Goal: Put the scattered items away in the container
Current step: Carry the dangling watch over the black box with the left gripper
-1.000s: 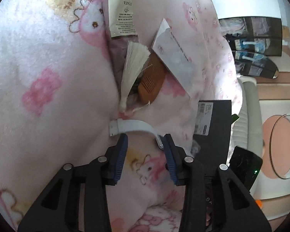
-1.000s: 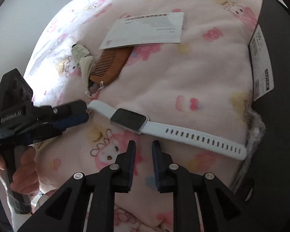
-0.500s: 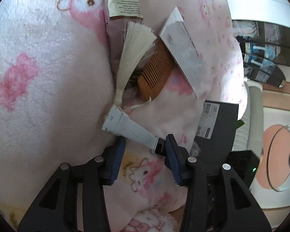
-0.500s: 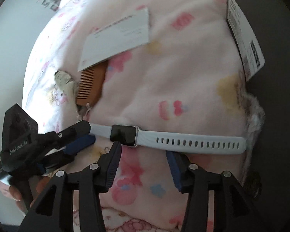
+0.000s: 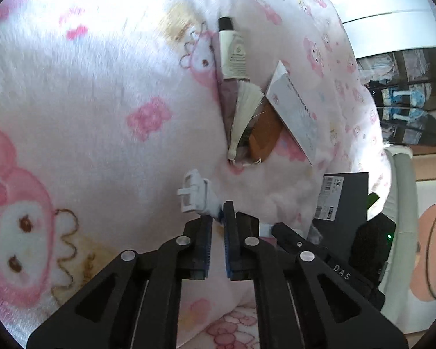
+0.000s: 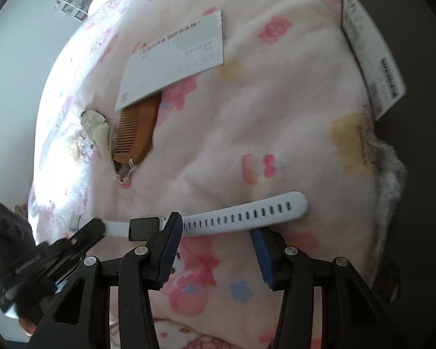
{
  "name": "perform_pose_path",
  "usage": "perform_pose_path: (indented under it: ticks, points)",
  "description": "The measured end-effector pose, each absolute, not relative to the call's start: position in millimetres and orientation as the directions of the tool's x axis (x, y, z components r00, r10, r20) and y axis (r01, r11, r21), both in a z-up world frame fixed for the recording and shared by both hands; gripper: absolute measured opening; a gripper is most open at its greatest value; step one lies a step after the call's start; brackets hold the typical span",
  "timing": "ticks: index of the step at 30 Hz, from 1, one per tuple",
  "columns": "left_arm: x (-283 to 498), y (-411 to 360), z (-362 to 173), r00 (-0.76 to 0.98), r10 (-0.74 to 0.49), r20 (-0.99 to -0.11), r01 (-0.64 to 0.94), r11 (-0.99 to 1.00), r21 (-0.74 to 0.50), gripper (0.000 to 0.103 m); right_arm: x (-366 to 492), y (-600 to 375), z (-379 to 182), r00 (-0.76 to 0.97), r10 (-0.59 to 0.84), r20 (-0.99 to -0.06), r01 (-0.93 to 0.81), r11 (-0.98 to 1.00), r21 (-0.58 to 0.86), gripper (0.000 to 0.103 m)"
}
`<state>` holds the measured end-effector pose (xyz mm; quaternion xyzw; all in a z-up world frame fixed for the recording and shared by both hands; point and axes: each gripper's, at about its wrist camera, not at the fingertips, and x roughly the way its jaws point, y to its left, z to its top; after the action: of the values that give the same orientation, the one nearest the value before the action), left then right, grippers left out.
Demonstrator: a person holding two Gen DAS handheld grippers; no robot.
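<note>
White watch (image 6: pixel 206 221) between both tongs

Black box (image 6: pixel 421 174) cut off at right — contents unseen, perhaps empty.

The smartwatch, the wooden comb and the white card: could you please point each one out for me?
smartwatch (image 6: pixel 144 228), right wrist view, on its dark screen.
wooden comb (image 6: pixel 135 133), right wrist view, on its teeth.
white card (image 6: pixel 177 58), right wrist view, on its printed face.

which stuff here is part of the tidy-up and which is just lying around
Part of the job:
- white watch, strap in the closing left gripper
- wooden comb
- cream tube
- tassel
- card
- black box

Just lying about:
- pink blanket
- shelf
</note>
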<state>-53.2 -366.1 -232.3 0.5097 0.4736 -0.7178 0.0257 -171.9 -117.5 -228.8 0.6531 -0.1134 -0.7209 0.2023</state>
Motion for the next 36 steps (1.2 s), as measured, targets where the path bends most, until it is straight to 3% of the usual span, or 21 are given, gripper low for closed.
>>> perform_pose_path:
  ticks: [3, 5, 6, 7, 8, 11, 19, 28, 36]
  points:
    - [-52.4, -373.3, -243.4, -0.481, 0.452, -0.751, 0.539, -0.523, -0.66, 0.013, -174.3, -122.3, -228.1, -0.067, -0.451, -0.89, 0.158, -0.886, 0.437, 0.049]
    - [-56.8, -371.2, -249.3, -0.487, 0.443, -0.753, 0.545, -0.519, -0.658, 0.012, -175.4, -124.2, -227.1, -0.073, -0.464, -0.883, 0.171, -0.878, 0.447, 0.046]
    - [-60.6, -367.0, -250.8, -0.48, 0.436, -0.761, 0.548, -0.529, -0.649, 0.01, -175.9, -126.0, -226.0, -0.08, -0.468, -0.88, 0.186, -0.875, 0.448, 0.041]
    - [-62.0, -364.4, -249.2, -0.48, 0.431, -0.764, 0.545, -0.536, -0.644, 0.008, -175.9, -126.9, -224.3, -0.089, -0.465, -0.881, 0.199, -0.875, 0.441, 0.024]
    - [-62.7, -361.5, -243.3, -0.489, 0.428, -0.76, 0.525, -0.552, -0.648, 0.004, -176.1, -127.4, -222.2, -0.098, -0.46, -0.883, 0.211, -0.876, 0.433, 0.016]
    - [-64.2, -346.2, -221.2, -0.506, 0.403, -0.763, 0.472, -0.611, -0.636, 0.003, -175.5, -122.7, -212.3, -0.134, -0.457, -0.879, 0.233, -0.877, 0.42, 0.008]
    - [-48.4, -311.7, -147.3, -0.577, 0.366, -0.73, 0.334, -0.71, -0.62, 0.002, -155.0, -109.7, -164.2, -0.198, -0.52, -0.831, 0.289, -0.841, 0.457, 0.005]
    - [-51.6, -241.2, -60.6, -0.647, 0.436, -0.625, 0.118, -0.753, -0.647, 0.002, -126.3, -32.5, -70.2, -0.368, -0.577, -0.729, 0.324, -0.815, 0.481, 0.005]
    - [-92.9, -147.1, -44.9, -0.576, 0.538, -0.615, -0.031, -0.766, -0.642, 0.002, -118.6, 63.0, -40.6, -0.473, -0.523, -0.709, 0.288, -0.852, 0.436, 0.005]
